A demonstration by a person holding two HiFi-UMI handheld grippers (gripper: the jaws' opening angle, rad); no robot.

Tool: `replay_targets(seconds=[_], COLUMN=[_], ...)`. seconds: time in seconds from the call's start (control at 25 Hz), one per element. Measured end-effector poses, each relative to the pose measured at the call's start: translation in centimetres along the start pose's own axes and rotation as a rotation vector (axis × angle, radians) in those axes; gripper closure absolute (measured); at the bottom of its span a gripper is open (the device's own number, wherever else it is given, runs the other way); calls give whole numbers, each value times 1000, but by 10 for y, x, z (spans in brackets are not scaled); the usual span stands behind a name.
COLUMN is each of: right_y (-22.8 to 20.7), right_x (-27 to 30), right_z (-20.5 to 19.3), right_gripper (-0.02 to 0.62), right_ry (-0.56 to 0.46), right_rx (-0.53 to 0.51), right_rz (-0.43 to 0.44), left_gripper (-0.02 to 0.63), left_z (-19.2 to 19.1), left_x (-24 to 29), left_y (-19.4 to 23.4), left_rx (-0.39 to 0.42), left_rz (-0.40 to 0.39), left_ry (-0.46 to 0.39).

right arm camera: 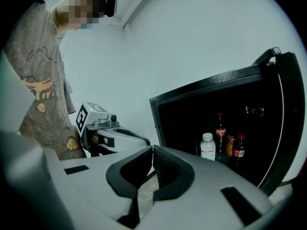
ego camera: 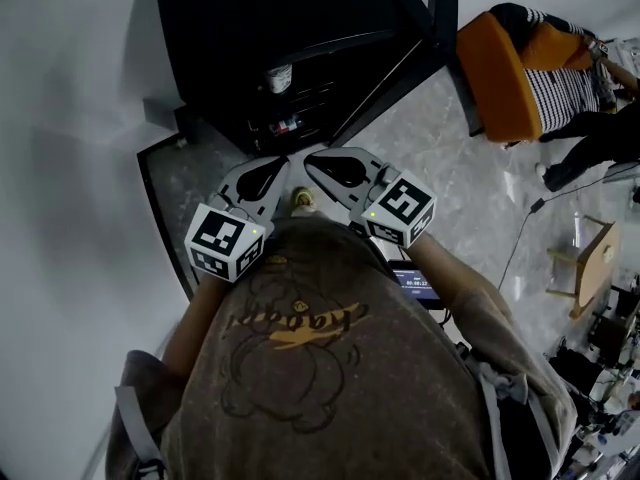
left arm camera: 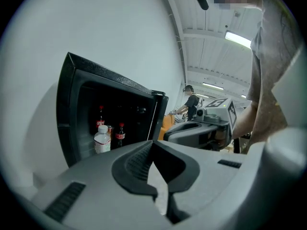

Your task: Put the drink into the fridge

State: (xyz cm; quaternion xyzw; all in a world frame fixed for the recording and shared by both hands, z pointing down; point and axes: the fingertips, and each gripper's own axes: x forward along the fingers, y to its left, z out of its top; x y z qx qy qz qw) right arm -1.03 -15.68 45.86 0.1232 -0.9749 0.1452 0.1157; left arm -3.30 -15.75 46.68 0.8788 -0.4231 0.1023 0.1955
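Closest to us is our shirt, with both grippers held up against it. The left gripper is pressed together with nothing in it. The right gripper is pressed together and empty too.

The drinks are in the fridge. A water bottle stands by the fridge's front edge, with cola bottles and a can just behind it. We cannot tell which one is the drink we were meant to put in. The door stands wide open.

We think a few things could go wrong. If we leave the door open, the cold gets out and the drinks warm up. If we push the door too fast, the shake could tip the water bottle, since it is so near the front edge. It might then roll out or get stuck in the door. If we push with a closed tip, it could slip off the smooth door. And if we reach in for a drink with the jaws closed, we would only knock it over.
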Motion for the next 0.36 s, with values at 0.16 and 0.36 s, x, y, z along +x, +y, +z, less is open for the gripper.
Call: replay_targets(seconds=[0.16, 0.36], right_y=[-2, -6], right_x=[3, 19], right_z=[2, 1], right_gripper=[575, 575], right_ry=[6, 15], right_rx=[-2, -16], right_rz=[-3, 11], left_gripper=[603, 601], left_z=[-2, -8], left_x=[-5, -15], left_y=[5, 21], left_rx=[-8, -12], left_rz=[2, 26], left_ry=[-2, -4])
